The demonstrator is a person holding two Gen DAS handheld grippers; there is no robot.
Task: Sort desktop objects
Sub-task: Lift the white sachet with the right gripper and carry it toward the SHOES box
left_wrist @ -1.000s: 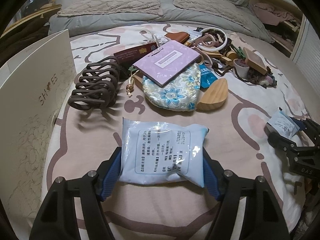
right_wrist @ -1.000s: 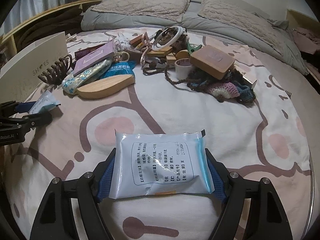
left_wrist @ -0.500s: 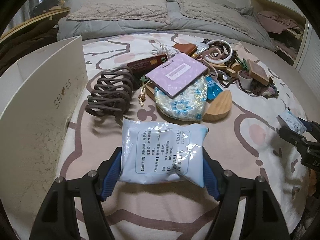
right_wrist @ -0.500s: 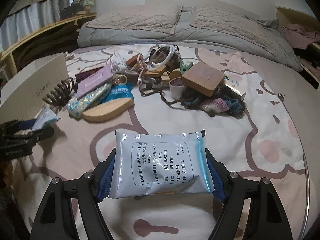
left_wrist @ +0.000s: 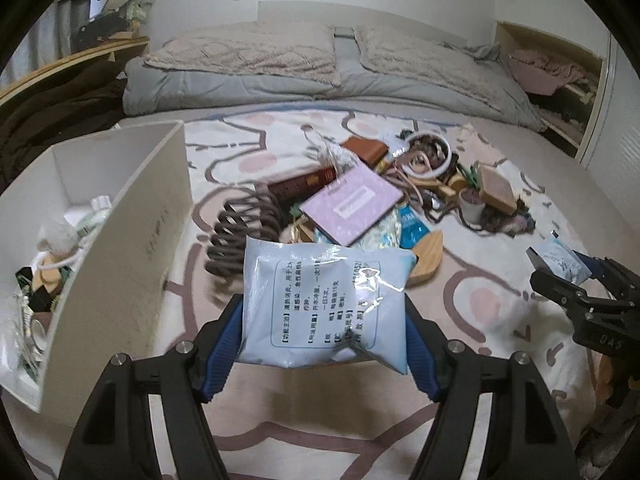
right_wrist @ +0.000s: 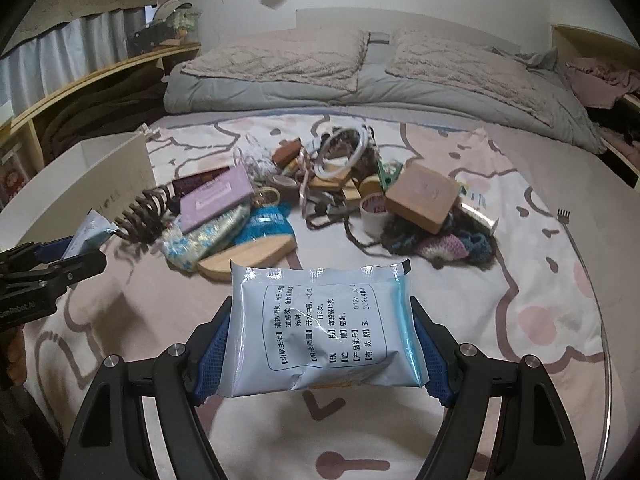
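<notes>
My left gripper (left_wrist: 324, 344) is shut on a pale blue printed sachet (left_wrist: 326, 300), held flat between its blue pads above the bedspread. My right gripper (right_wrist: 320, 344) grips a second, matching sachet (right_wrist: 324, 328) the same way. Each gripper shows in the other's view: the right gripper (left_wrist: 568, 268) at the right edge with its sachet (left_wrist: 562, 258), the left gripper (right_wrist: 76, 252) at the left edge with its sachet (right_wrist: 90, 230). A pile of small objects lies ahead: a brown hair claw (left_wrist: 240, 232), a purple booklet (left_wrist: 352, 206), a wooden leaf dish (right_wrist: 248, 260), a brown box (right_wrist: 424, 196).
A white open box (left_wrist: 132, 236) stands at the left, with several small items inside. It also appears far left in the right wrist view as a white box (right_wrist: 100, 168). Grey bedding and pillows (right_wrist: 360, 68) lie beyond the pile. A round table edge (right_wrist: 596, 300) curves at the right.
Both grippers have risen with their sachets, so the pile sits lower and farther in view. The white box's inside has come into the left wrist view.
</notes>
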